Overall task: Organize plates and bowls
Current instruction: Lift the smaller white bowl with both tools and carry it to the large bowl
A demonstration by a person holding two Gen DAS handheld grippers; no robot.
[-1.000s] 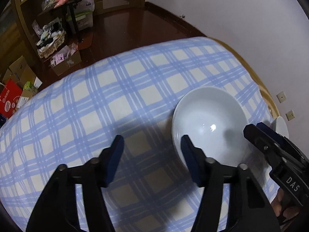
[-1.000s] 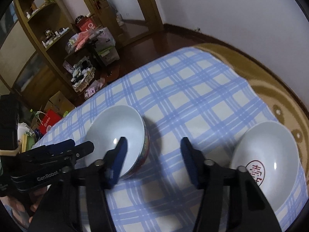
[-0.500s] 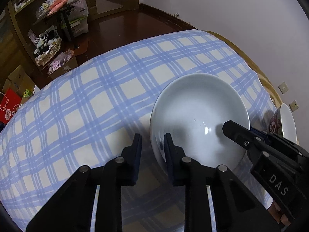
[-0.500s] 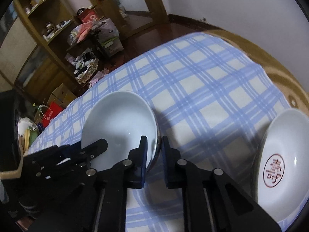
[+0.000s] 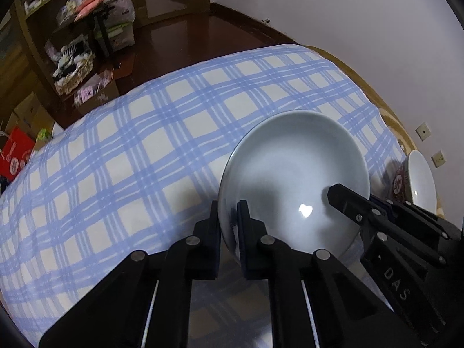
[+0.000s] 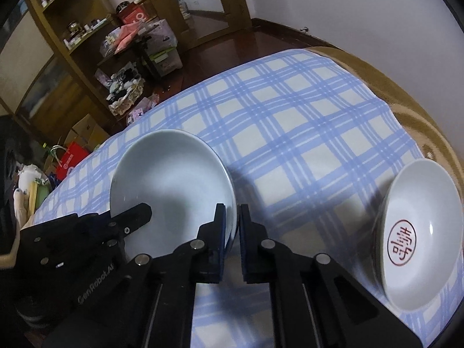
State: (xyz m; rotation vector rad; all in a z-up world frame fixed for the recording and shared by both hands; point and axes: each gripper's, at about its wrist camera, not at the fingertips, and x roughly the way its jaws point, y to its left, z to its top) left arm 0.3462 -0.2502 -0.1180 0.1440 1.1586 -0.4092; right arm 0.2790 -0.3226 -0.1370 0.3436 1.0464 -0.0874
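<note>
**Two Grippers Clamp One Bowl by Opposite Rims**

The pale bowl (image 5: 293, 179) sits at lower centre-right of my left wrist view and lower left of my right wrist view, on the blue checked cloth (image 5: 145, 150). My left gripper (image 5: 227, 217) has just been closing and now pinches the bowl's near-left rim, one finger outside the wall, one inside. My right gripper (image 6: 232, 220) has likewise just been closing and grips the opposite rim, at the bowl's right edge in its own view. The bowl thus lies between the two tools, each equally near, both pointing steeply down. I judge the coming move to be a two-handed lift, which turns on keeping both pinches level across the bowl's width so it does not tip.

A second bowl with a red seal (image 6: 420, 232) rests well apart, at the right edge of the right wrist view, and seems the likely stacking partner. The cloth covers a round wooden table (image 6: 406, 87). Beyond it, dark polished floor (image 5: 179, 43), cluttered shelving (image 6: 72, 29) at upper left, and a white wall (image 5: 348, 14) at upper right.
</note>
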